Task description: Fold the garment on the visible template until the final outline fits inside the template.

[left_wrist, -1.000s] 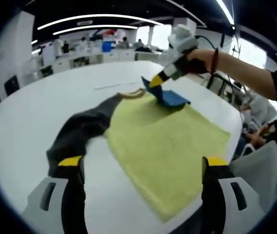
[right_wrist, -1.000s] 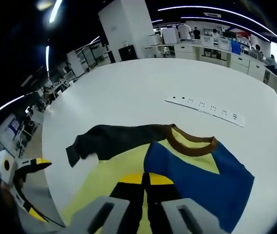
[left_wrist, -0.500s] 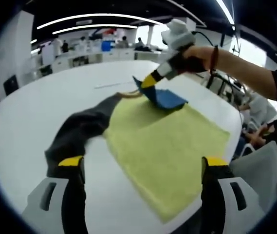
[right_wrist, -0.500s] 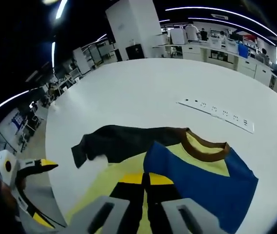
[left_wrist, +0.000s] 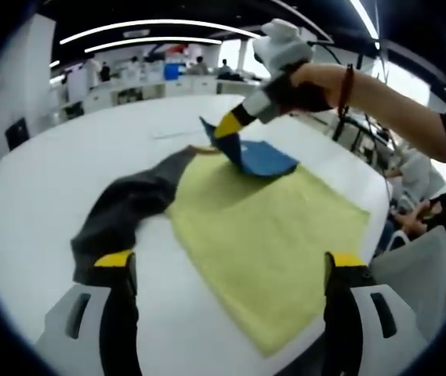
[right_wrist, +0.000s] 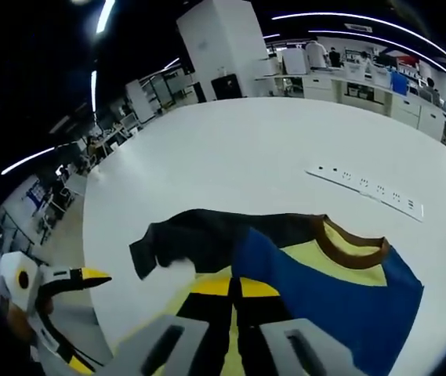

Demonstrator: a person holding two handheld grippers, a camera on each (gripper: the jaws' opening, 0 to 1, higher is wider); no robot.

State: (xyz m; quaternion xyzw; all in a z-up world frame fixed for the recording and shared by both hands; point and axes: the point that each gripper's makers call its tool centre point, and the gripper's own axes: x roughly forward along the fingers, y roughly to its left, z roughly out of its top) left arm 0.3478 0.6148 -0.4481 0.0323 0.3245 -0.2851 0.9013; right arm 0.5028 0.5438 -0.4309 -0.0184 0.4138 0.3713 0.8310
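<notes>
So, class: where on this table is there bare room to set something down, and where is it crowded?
Bare tabletop lies beyond the shirt's collar, up to the white strip, and beside the dark sleeve. It is crowded at the blue sleeve, gripped by the right claw.

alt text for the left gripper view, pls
The right gripper, held in a person's hand, lifts the blue sleeve of a yellow shirt spread on a white table. The shirt's dark sleeve lies flat; the left gripper's open jaws frame the bottom.
</notes>
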